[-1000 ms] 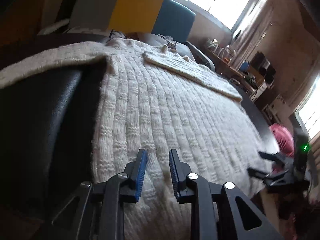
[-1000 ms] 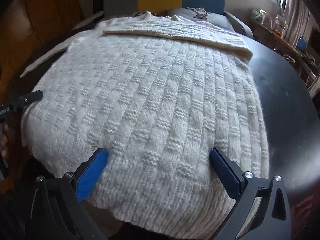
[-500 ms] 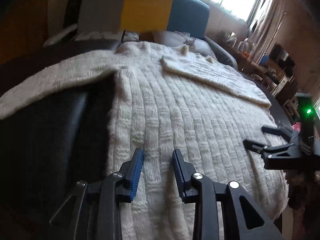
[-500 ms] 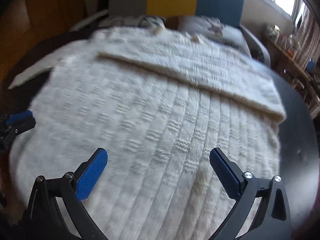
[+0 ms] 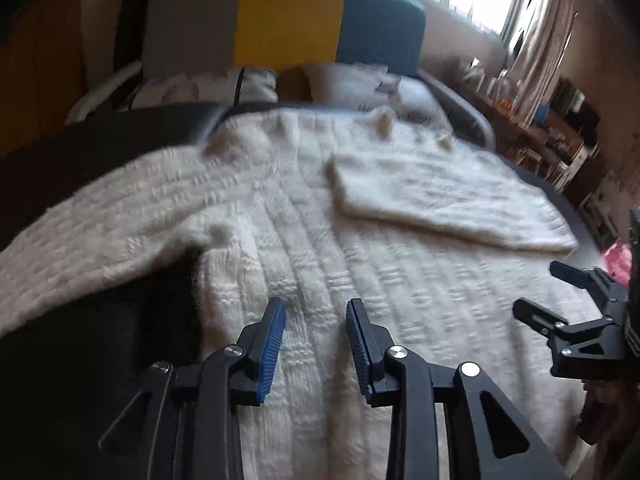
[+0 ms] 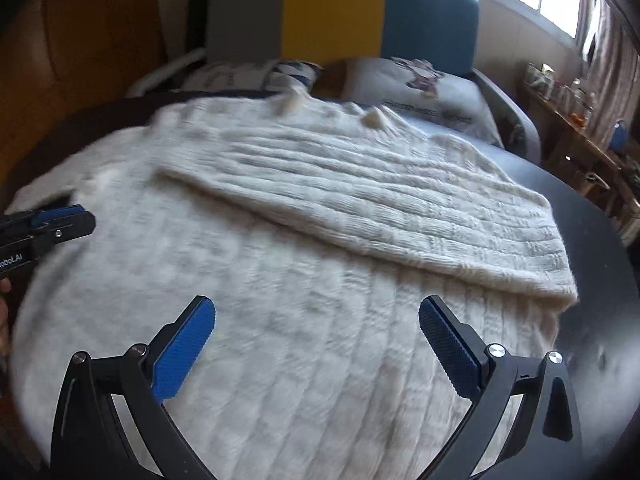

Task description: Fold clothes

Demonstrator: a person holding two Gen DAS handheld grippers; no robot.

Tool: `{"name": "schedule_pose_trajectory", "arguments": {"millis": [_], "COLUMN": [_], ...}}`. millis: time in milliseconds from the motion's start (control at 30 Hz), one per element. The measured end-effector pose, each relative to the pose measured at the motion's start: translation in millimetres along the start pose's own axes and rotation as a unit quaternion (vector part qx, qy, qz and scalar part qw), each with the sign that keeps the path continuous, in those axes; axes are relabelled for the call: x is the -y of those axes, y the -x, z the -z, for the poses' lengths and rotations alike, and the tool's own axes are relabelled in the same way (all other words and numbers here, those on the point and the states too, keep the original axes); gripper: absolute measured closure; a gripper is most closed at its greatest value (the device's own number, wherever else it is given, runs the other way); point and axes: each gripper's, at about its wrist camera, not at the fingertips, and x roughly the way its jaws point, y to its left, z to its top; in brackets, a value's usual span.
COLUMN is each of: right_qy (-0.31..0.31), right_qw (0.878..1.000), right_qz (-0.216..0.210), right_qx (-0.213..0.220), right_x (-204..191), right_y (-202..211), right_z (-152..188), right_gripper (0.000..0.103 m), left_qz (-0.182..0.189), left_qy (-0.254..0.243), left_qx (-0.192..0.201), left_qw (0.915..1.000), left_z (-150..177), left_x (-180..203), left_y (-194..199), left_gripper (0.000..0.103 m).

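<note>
A white knitted sweater (image 5: 360, 280) lies flat on a dark round table (image 6: 600, 280), collar at the far side. One sleeve (image 6: 380, 208) is folded across the chest. The other sleeve (image 5: 100, 232) stretches out to the left over the dark tabletop. My left gripper (image 5: 316, 320) hovers above the sweater's left side near the armpit, its fingers a narrow gap apart and holding nothing. My right gripper (image 6: 316, 320) is wide open over the middle of the body, below the folded sleeve. Each gripper also shows in the other's view: the right gripper (image 5: 560, 300) and the left gripper (image 6: 60, 220).
Behind the table stands a bench with grey, yellow and blue back panels (image 6: 336, 12) and printed pillows (image 6: 420, 88). A cluttered shelf (image 5: 552, 136) runs under the window on the right. Something pink (image 5: 616, 260) lies beyond the table's right edge.
Both grippers have moved forward from the hem over the sweater's body toward the sleeves and collar. Their openings look unchanged and the sweater lies as before.
</note>
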Motion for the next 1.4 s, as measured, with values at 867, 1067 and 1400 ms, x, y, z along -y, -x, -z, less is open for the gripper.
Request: {"name": "schedule_pose_trajectory", "arguments": {"millis": [867,1067,1400], "right_qy": [-0.017,-0.016,0.014], "right_qw": [1.000,1.000,1.000], "right_qz": [0.005,0.007,-0.006], "right_qx": [-0.017,-0.016,0.013], "right_x": [1,1,-20], "right_y": [-7,-6,14], "right_z": [12,13,-26], "right_gripper": [0.000,0.000,0.000], "left_qz": [0.009,0.022,0.052], "left_qy": [0.583,0.602,0.685], "left_qx": [0.123,0.128,0.149], "left_qw": [0.8031,0.7878,0.7108], "left_z": [120,113,114], "left_x": [-389,-394,-407], "left_y": [122,105,89], "left_gripper": [0.067,0.065,0.083]}}
